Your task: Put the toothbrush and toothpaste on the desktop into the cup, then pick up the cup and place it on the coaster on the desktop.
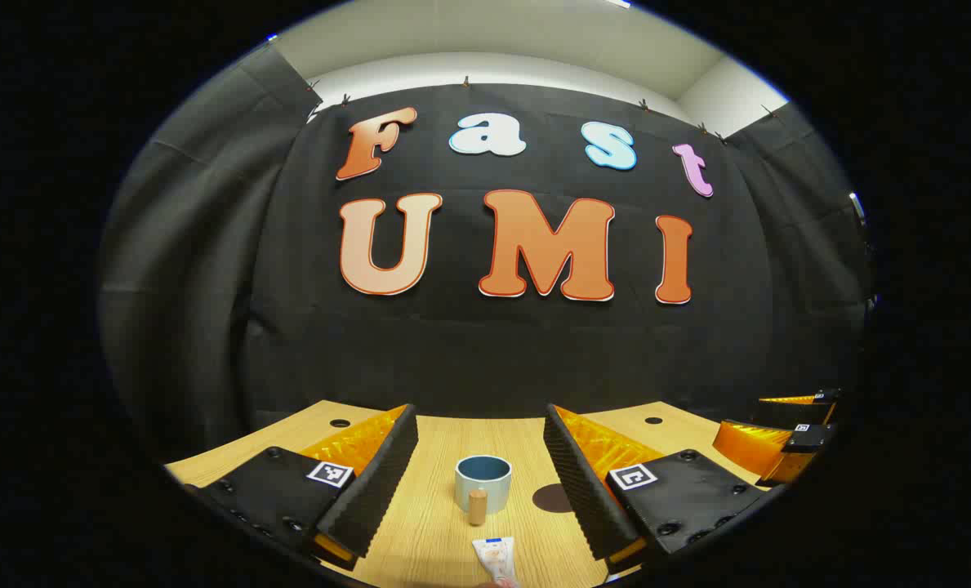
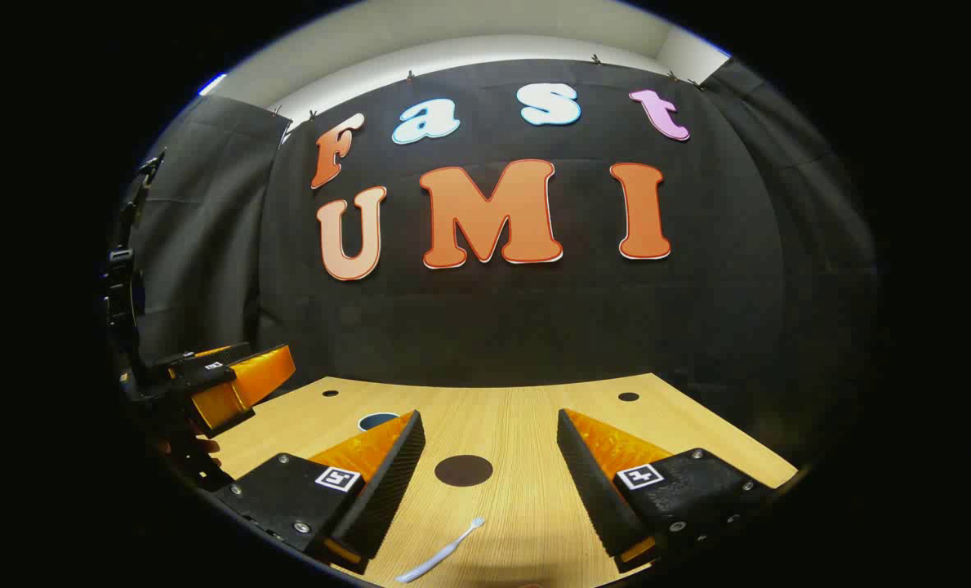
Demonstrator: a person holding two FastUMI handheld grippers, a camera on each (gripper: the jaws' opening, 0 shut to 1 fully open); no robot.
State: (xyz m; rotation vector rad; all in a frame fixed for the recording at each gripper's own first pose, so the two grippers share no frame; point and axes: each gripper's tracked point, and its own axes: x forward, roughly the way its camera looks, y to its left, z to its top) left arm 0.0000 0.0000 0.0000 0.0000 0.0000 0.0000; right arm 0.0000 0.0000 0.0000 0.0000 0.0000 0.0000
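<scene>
A pale blue-grey cup (image 1: 483, 482) with a short wooden handle stands upright on the wooden desktop (image 1: 436, 531), centred between the fingers of my left gripper (image 1: 482, 490), which is open and hovers short of it. A toothpaste tube (image 1: 495, 559) lies on the desktop in front of the cup, near the bottom edge. The dark round coaster (image 1: 552, 497) lies just right of the cup. In the right gripper view, the coaster (image 2: 463, 470) lies ahead between the open fingers of my right gripper (image 2: 489, 482). A white toothbrush (image 2: 441, 552) lies below it. The cup's rim (image 2: 376, 421) peeks out behind the left finger.
The other gripper (image 1: 779, 445) shows at the far right of the left gripper view, and the left gripper (image 2: 224, 384) with a hand at the left of the right gripper view. Small round holes (image 2: 628, 397) mark the desktop's back corners. The black cloth wall closes the back.
</scene>
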